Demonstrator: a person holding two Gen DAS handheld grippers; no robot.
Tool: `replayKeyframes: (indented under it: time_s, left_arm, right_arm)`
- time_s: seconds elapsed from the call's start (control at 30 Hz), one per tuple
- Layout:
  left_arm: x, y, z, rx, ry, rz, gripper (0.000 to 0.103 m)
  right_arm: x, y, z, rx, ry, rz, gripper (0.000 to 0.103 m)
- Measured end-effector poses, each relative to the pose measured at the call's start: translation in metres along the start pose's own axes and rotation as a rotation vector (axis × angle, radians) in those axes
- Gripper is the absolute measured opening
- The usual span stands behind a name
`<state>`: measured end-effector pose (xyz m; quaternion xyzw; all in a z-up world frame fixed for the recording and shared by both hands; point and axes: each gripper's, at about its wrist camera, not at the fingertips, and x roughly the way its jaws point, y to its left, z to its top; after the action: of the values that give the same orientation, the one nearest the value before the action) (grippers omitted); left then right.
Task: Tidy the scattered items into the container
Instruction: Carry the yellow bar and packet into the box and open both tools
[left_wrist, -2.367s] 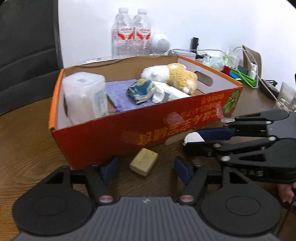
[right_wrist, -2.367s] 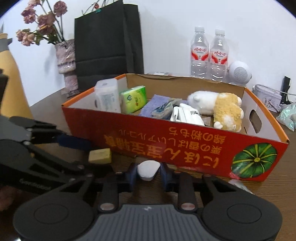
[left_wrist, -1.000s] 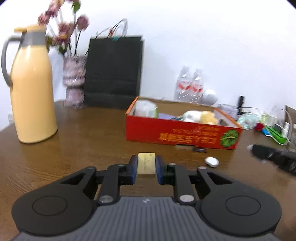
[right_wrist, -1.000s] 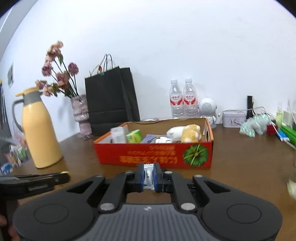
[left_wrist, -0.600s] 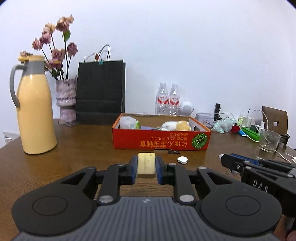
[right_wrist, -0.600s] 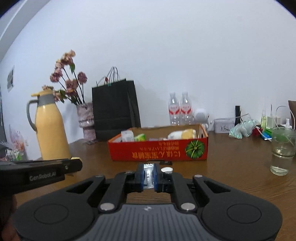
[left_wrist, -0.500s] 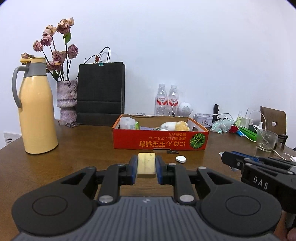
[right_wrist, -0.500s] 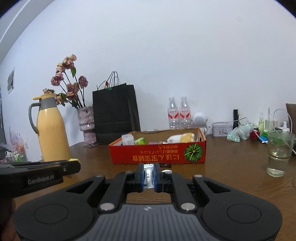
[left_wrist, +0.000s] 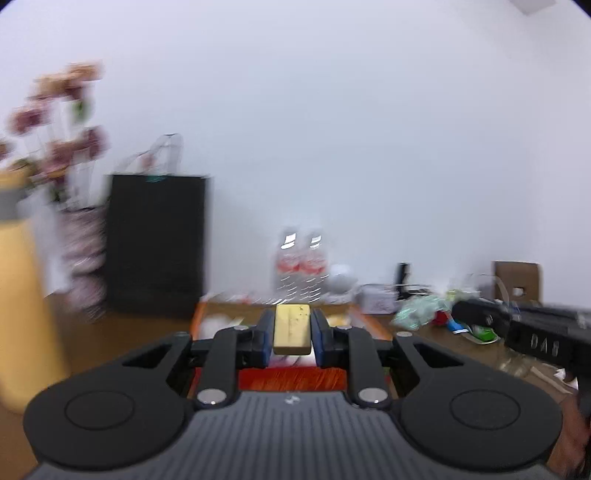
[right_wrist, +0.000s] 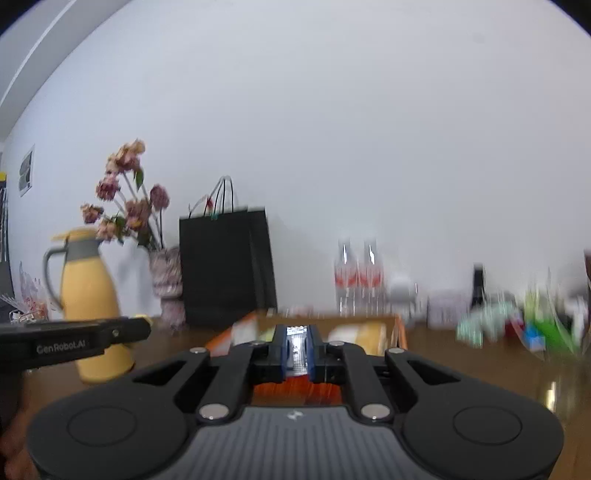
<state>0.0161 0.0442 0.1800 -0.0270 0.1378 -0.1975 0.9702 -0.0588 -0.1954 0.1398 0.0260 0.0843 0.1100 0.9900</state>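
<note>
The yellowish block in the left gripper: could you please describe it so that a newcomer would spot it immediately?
Start from the black paper bag against the white wall, then drop to the left gripper in the foreground. Clamped upright between its blue pads is the yellowish block, in front of the orange box. It is the only plain, pale rectangular bar with dark specks.

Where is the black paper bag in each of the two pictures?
Left wrist view: the black paper bag stands left of centre, behind the orange box.
Right wrist view: the black paper bag stands left of centre, right of the flower vase.
Shared landmark: the two water bottles, right of the bag in both.
</note>
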Motion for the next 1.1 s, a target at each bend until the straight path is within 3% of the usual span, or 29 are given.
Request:
replayKeyframes:
  time_s: [0.1,0.23,0.33,0.43,0.6,0.67,0.7,0.73,0.77,0.87,0.97,1.1]
  left_arm:
    - [0.077,0.023,0.060,-0.028,0.184,-0.090,0.021]
    - [0.197,0.038,0.103,-0.022,0.436,-0.132,0.021]
    - [0.280,0.055,0.096,-0.125,0.630,-0.113,0.021]
    - [0.333,0.064,0.061,-0.126,0.768,-0.042,0.021]
    - [0.360,0.085,0.017,-0.092,0.869,-0.006,0.022]
    - [0.367,0.093,0.011,-0.102,0.891,0.013,0.032]
    - [0.368,0.096,0.011,-0.099,0.889,0.019,0.046]
    - [0.367,0.097,0.012,-0.087,0.879,0.026,0.046]
    - [0.366,0.097,0.015,-0.075,0.871,0.030,0.045]
    - [0.363,0.099,0.024,-0.086,0.883,0.038,0.047]
    - [0.353,0.100,0.031,-0.092,0.899,0.033,0.058]
    - [0.334,0.093,0.035,-0.069,0.935,0.028,0.060]
  right_arm:
    - [0.051,-0.027,0.063,-0.003,0.075,0.019,0.009]
    - [0.152,-0.071,0.122,0.102,0.338,0.069,0.010]
    - [0.237,-0.099,0.129,0.203,0.536,0.078,0.010]
    - [0.307,-0.110,0.104,0.221,0.702,0.024,0.010]
    - [0.381,-0.120,0.037,0.291,0.878,0.004,0.011]
    - [0.398,-0.119,0.018,0.279,0.911,-0.018,0.015]
    - [0.405,-0.118,0.011,0.277,0.929,-0.034,0.020]
    - [0.412,-0.118,0.006,0.279,0.953,-0.045,0.035]
    - [0.416,-0.117,0.004,0.281,0.966,-0.051,0.046]
    - [0.417,-0.110,0.006,0.263,0.962,-0.054,0.054]
    - [0.413,-0.105,0.009,0.244,0.991,-0.060,0.065]
    - [0.396,-0.102,0.014,0.252,1.033,-0.058,0.068]
